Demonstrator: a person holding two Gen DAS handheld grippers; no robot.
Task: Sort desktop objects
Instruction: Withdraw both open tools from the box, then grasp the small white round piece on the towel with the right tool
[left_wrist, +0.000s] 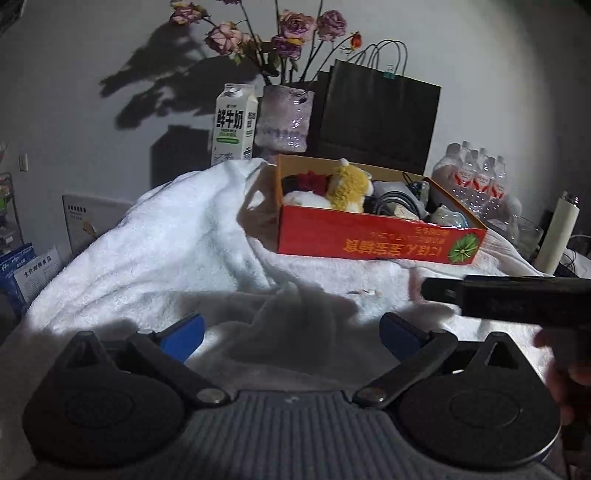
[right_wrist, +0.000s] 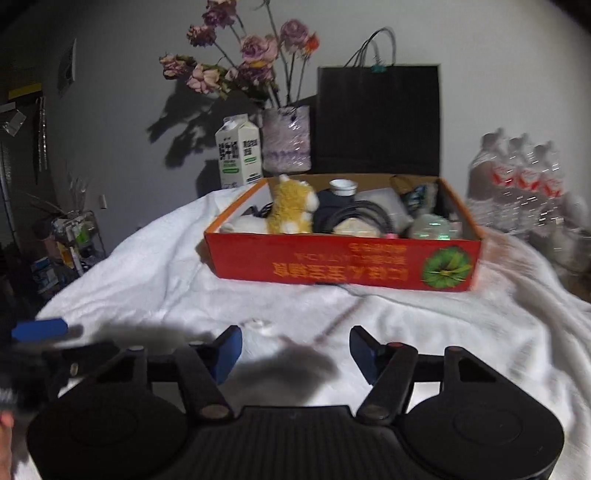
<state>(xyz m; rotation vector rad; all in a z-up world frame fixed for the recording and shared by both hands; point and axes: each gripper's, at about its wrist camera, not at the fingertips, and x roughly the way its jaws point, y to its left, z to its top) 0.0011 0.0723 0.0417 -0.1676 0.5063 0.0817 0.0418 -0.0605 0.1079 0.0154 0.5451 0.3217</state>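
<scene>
A rumpled white towel (right_wrist: 155, 266) covers the surface and carries the whole sort. At its back left edge a white milk carton with green print (right_wrist: 239, 153) stands upright beside a clear vase of dried pink roses (right_wrist: 286, 140), probably parked against the wall out of the working area. Right of them a black paper bag with cord handles (right_wrist: 378, 118) stands behind the open red cardboard box (right_wrist: 343, 264), which sits in the back middle of the towel, likely as the collecting bin. It already holds a yellow and white plush toy (right_wrist: 291, 208), coiled black cable (right_wrist: 354, 216) and other small items too crowded to name. A shrink-wrapped pack of clear water bottles (right_wrist: 517, 181) stands off the right edge.

On the near towel, between box and grippers, lie a small white scrap (right_wrist: 258, 325) and a thin line that blur leaves unclear; these seem to be all that is left outside the box.

The left gripper (left_wrist: 291, 332) hovers low at the near edge, tilted down toward the towel, blue pads spread with nothing between them. The right gripper (right_wrist: 295, 349) sits alongside it, likewise tilted down, jaws parted and empty
</scene>
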